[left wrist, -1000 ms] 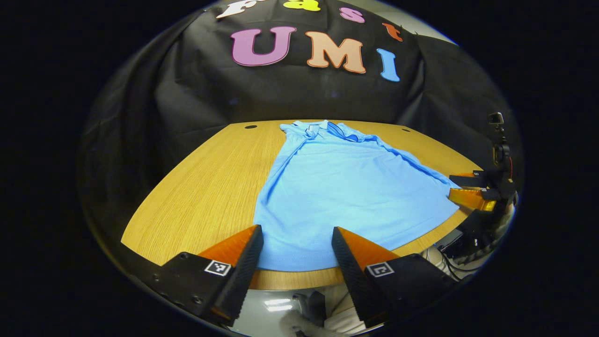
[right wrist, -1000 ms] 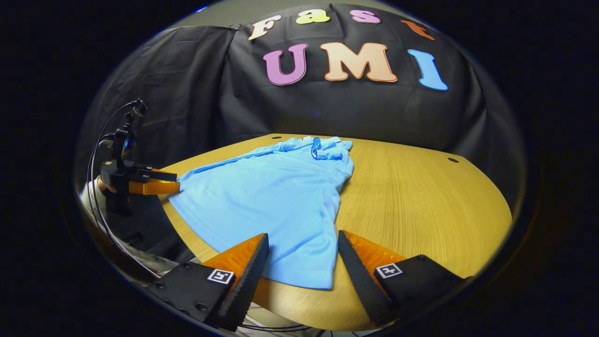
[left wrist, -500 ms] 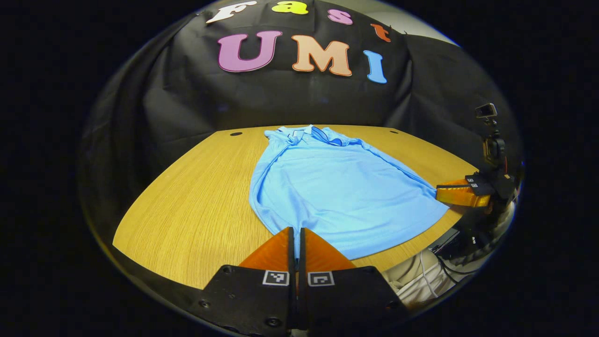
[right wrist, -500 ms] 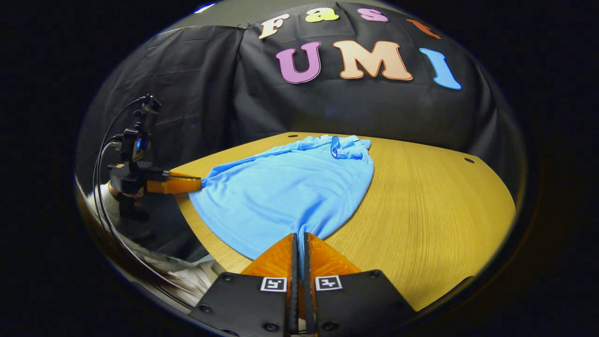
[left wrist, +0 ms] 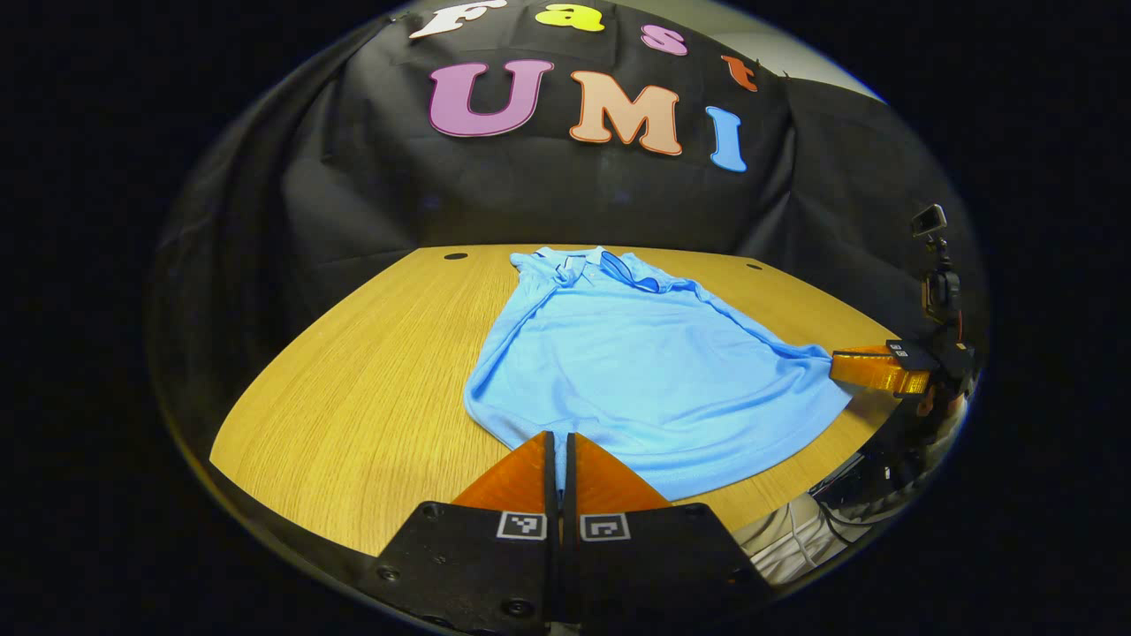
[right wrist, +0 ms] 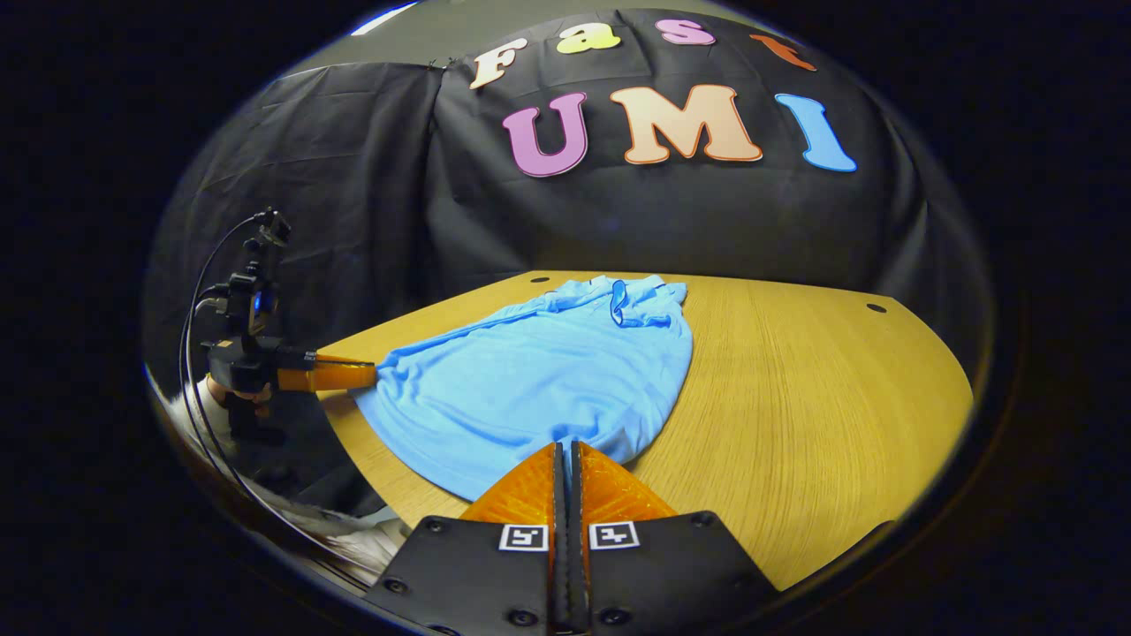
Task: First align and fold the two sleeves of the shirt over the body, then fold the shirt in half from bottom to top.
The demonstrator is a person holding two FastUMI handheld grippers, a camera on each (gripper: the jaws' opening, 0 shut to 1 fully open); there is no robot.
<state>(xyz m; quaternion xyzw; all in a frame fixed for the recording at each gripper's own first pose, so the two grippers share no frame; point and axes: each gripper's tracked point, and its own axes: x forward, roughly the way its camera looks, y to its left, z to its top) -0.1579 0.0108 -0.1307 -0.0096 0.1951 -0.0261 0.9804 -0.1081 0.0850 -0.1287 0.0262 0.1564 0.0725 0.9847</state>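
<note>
**Both hem corners pinched**

Light blue polo shirt (left wrist: 645, 371) spread on wooden table (left wrist: 371, 389), collar at 12 o'clock, hem at 6. Left gripper (left wrist: 557, 439) clamped on hem corner at 6 o'clock in left gripper view. Right gripper (right wrist: 566, 447) likewise clamped on opposite hem corner. Fabric rippled between the two grips.
</note>
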